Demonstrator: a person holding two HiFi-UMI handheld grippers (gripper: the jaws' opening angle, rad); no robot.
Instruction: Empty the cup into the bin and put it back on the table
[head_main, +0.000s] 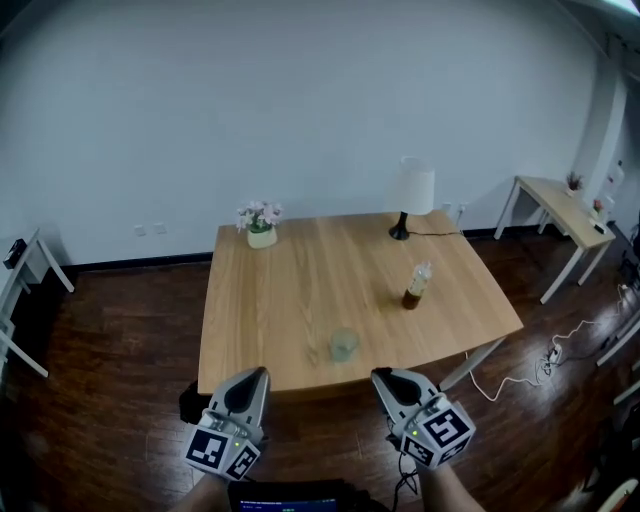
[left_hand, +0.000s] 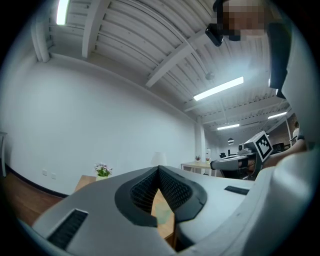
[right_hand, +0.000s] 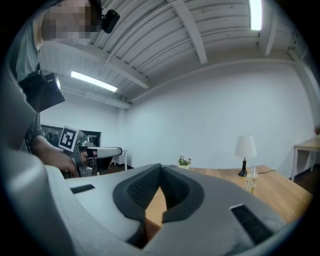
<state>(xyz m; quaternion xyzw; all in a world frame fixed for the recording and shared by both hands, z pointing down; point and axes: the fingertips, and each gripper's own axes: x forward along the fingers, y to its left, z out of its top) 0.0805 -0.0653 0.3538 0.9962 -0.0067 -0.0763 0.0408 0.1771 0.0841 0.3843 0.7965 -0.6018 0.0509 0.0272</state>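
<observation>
Head view: the cup (head_main: 343, 345), clear-walled, stands upright on the worktop (head_main: 290, 290) close to its near edge, long axis vertical. Whether it holds anything cannot be told. No bin can be identified with certainty in any view.

Left tongs (head_main: 258, 376) and right tongs (head_main: 382, 378) hover just short of the near edge, one on each side of the cup, both pointing toward it. The cup lies ahead of both tongs, to the right of the left pair and slightly to the left of the right pair. The right tongs are judged the nearer.

Left gripper view and right gripper view: each pair is clenched, pads meeting at the tips, nothing gripped.

Assessment: a cup standing on the worktop fits either a cup awaiting emptying or one already returned; the views do not settle which.

A bottle (head_main: 417, 286), a lamp (head_main: 414, 195) and a flower pot (head_main: 260, 226) stand farther back, well apart from the cup.
</observation>
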